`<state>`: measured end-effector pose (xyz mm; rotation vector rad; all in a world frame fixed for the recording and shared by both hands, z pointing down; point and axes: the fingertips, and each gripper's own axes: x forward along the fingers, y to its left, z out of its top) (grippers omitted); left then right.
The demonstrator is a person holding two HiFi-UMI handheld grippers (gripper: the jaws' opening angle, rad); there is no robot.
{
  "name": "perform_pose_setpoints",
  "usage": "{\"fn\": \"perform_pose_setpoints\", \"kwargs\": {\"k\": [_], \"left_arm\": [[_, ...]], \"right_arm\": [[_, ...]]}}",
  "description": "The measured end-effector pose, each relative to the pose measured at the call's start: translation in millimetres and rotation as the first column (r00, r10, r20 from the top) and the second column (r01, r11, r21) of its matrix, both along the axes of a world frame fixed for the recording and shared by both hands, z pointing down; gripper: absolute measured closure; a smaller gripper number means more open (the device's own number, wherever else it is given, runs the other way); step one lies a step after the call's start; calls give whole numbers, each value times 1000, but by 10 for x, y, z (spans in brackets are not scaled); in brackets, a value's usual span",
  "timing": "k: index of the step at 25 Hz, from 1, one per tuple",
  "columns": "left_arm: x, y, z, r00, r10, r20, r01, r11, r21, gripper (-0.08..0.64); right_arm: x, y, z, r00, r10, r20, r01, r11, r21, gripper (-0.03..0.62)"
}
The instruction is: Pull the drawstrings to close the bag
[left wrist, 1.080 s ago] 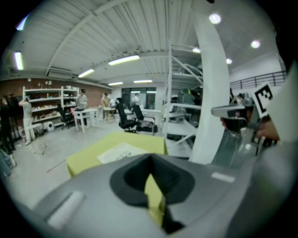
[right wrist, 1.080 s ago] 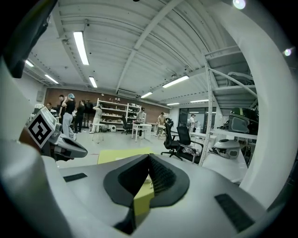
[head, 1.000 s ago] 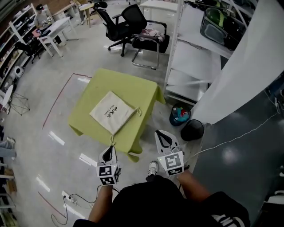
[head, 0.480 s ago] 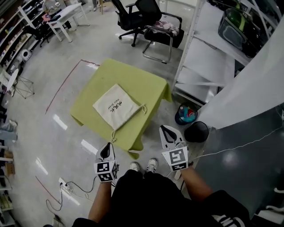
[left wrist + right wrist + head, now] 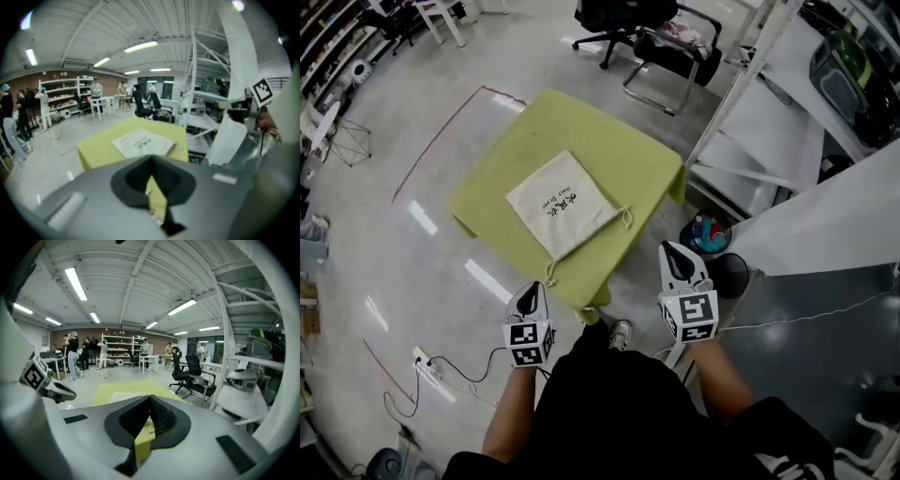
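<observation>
On green table [image 5: 623, 150]: bag [image 5: 565, 201] flat, drawstrings [image 5: 624, 217] loose at near corners. Short of table's front edge: left gripper [image 5: 528, 292] and right gripper [image 5: 674, 250], jaws together, nothing clamped, clear of bag.

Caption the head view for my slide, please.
Left gripper and right gripper, both shut and empty, hover before the green table where the cream drawstring bag lies flat, drawstrings untouched.

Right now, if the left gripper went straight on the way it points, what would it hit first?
The left gripper would probably meet the near edge of the green tablecloth, beside the drawstring end of the bag; depth is unclear.
</observation>
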<state>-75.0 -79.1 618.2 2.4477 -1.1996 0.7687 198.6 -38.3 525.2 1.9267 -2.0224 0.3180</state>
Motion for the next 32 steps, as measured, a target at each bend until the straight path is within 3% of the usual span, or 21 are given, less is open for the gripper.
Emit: {"fn": "perform_pose_setpoints", "kwargs": {"k": [5, 14, 20, 28, 32], "left_arm": [[-79, -162, 269, 1000, -9, -5, 9, 997, -74, 561], [-138, -178, 768, 998, 48, 29, -42, 984, -171, 561], [-117, -113, 986, 994, 98, 57, -84, 974, -211, 561], [-82, -133, 1098, 1000, 13, 28, -5, 964, -264, 561], [-120, -108, 1156, 997, -40, 61, 55, 959, -279, 561]], "right_arm": [[-69, -240, 299, 991, 26, 132, -15, 996, -83, 586], [-450, -551, 693, 991, -72, 110, 93, 977, -191, 586], [-353, -578, 1043, 961, 64, 269, 22, 952, -304, 586], [-140, -714, 1517, 969, 96, 228, 10, 906, -423, 586], [-59, -793, 1816, 966, 96, 240, 30, 879, -475, 584]]}}
